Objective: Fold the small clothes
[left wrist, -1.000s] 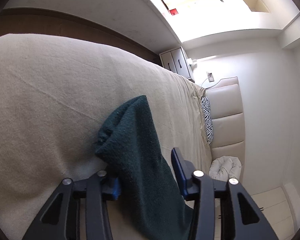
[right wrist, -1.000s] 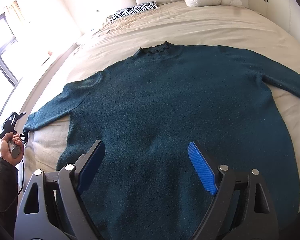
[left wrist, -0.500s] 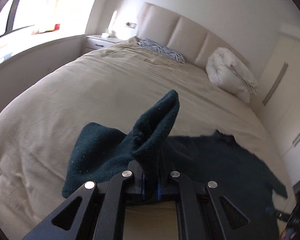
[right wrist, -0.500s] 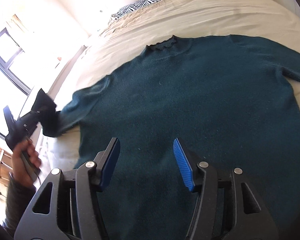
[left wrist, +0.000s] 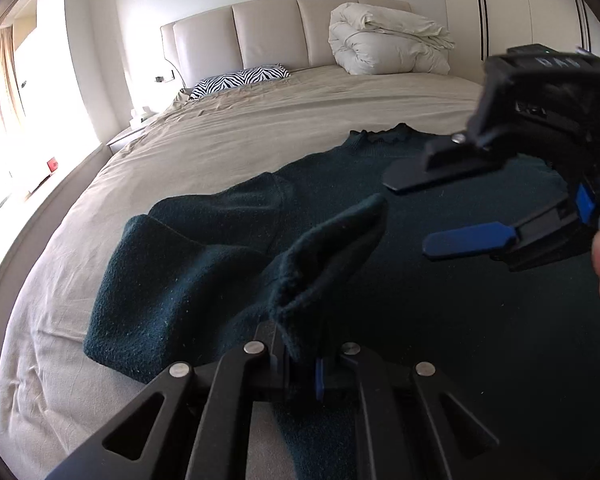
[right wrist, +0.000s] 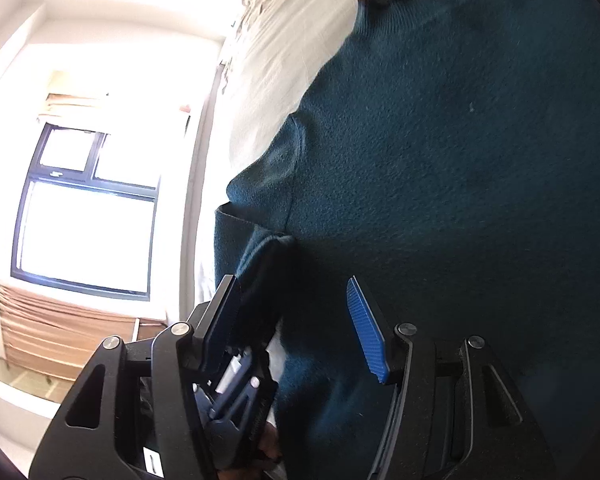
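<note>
Sweater, dark teal knit, lies spread on a beige bed, its body beyond and beneath both sets of fingers. The left gripper is clamped on the cuff of one sleeve, which stands up past the fingertips and drapes back toward the shoulder. The right gripper hovers just above the body, fingers apart with nothing between them. The knit looks soft, limp and fairly light, likely to sag wherever unsupported; edges, cuffs and hems seem the best holds.
</note>
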`<state>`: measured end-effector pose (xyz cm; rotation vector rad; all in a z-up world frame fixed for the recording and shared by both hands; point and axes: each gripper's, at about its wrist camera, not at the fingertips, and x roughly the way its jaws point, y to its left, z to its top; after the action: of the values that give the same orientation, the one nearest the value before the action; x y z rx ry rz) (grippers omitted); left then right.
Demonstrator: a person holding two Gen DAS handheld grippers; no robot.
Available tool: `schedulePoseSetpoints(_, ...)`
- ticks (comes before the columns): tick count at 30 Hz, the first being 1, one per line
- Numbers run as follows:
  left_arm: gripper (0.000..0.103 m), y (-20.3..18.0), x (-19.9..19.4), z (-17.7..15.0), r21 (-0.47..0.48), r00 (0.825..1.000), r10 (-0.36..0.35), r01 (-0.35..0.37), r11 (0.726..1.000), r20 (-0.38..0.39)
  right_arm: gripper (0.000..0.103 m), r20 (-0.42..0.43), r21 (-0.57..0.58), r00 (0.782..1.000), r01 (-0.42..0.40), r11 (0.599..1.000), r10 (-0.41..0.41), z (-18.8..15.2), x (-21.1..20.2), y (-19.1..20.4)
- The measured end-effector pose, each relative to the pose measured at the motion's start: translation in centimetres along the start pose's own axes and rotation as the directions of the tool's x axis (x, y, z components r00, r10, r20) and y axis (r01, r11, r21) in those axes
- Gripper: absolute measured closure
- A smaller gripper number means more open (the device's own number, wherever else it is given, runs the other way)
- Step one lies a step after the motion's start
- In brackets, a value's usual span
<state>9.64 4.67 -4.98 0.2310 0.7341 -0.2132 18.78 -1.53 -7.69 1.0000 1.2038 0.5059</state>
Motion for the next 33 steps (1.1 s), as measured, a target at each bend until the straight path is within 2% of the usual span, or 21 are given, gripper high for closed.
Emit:
schedulePoseSetpoints(4, 0.095, -0.8, 0.2, 0.1, 0.042, 0.999, 0.031, -0.031, 0.999, 0.008, 0.047, -0.053, 0.07, 0.998, -0.034, 0.997, 0.038, 0.8, 2.0, -0.7)
schedulePoseSetpoints(7, 0.094, -1.1, 0.1, 0.0, 0.061, 0.999, 0.047, -0.047, 0.997, 0.008, 0.047, -0.078, 0.083, 0.996, -0.03, 0.996, 0.037, 1.4, 2.7, -0.2)
schedulePoseSetpoints(8, 0.094, -1.0, 0.5, 0.2, 0.063, 0.999, 0.049, -0.05, 0.997, 0.006, 0.05, -0.083, 0.072, 0.996, -0.027, 0.997, 0.033, 1.5, 3.3, -0.6)
schedulePoseSetpoints(9, 0.093, -0.9, 0.5, 0.2, 0.063, 0.999, 0.051, -0.051, 0.997, 0.004, 0.064, -0.089, 0.056, 0.996, -0.018, 0.998, 0.023, 2.0, 4.2, -1.7)
schedulePoseSetpoints(11, 0.09, -0.8, 0.4, 0.2, 0.06, 0.999, 0.051, -0.051, 0.997, 0.004, 0.078, -0.104, 0.001, 0.995, 0.005, 1.0, -0.005, 2.3, 4.2, -0.7)
schedulePoseSetpoints(12, 0.087, -0.9, 0.2, 0.3, 0.057, 0.999, 0.051, -0.051, 0.997, 0.006, 0.085, -0.101, -0.019, 0.995, 0.016, 1.0, -0.018, 2.5, 4.1, -0.3)
schedulePoseSetpoints(14, 0.067, -0.6, -0.3, 0.3, 0.043, 0.999, 0.042, -0.043, 0.998, 0.01, 0.095, -0.092, -0.056, 0.994, 0.052, 0.997, -0.057, 3.0, 3.7, 0.3)
schedulePoseSetpoints(15, 0.049, -0.4, -0.8, 0.3, 0.03, 0.999, 0.027, -0.028, 0.999, 0.019, 0.095, -0.08, -0.066, 0.994, 0.063, 0.996, -0.068, 3.4, 3.3, 0.4)
schedulePoseSetpoints(16, 0.039, -0.4, -1.5, 0.3, 0.014, 0.999, 0.012, -0.013, 1.0, 0.037, 0.095, -0.06, -0.075, 0.995, 0.071, 0.995, -0.076, 4.0, 2.4, 0.6)
schedulePoseSetpoints(19, 0.037, 0.6, -3.5, 0.2, -0.027, 0.995, -0.056, 0.058, 0.998, 0.082, 0.096, -0.008, -0.092, 0.995, 0.103, 0.99, -0.104, 5.7, -0.5, 0.9)
schedulePoseSetpoints(21, 0.037, 2.0, -3.7, 0.3, -0.083, 0.993, -0.085, 0.092, 0.992, 0.08, 0.096, 0.043, -0.095, 0.988, 0.153, 0.984, -0.149, 7.4, -2.7, 0.4)
schedulePoseSetpoints(23, 0.038, 4.3, -3.4, 0.5, -0.176, 0.989, -0.133, 0.143, 0.974, 0.07, 0.096, 0.095, -0.095, 0.975, 0.209, 0.973, -0.2, 8.8, -4.8, 0.1)
schedulePoseSetpoints(24, 0.043, 5.7, -3.2, 0.6, -0.231, 0.986, -0.155, 0.166, 0.959, 0.066, 0.096, 0.114, -0.093, 0.97, 0.225, 0.97, -0.214, 9.1, -5.5, -0.1)
schedulePoseSetpoints(28, 0.054, 11.2, -1.9, 0.9, -0.434, 0.969, -0.233, 0.244, 0.867, 0.078, 0.096, 0.186, -0.084, 0.942, 0.299, 0.951, -0.28, 11.9, -9.3, -1.4)
schedulePoseSetpoints(31, 0.063, 14.0, -1.1, 1.1, -0.515, 0.961, -0.259, 0.272, 0.813, 0.099, 0.096, 0.216, -0.081, 0.922, 0.346, 0.935, -0.322, 14.1, -12.0, -2.3)
schedulePoseSetpoints(33, 0.067, 15.4, -0.8, 1.4, -0.539, 0.958, -0.263, 0.282, 0.794, 0.113, 0.096, 0.239, -0.076, 0.909, 0.368, 0.927, -0.341, 15.4, -13.1, -2.4)
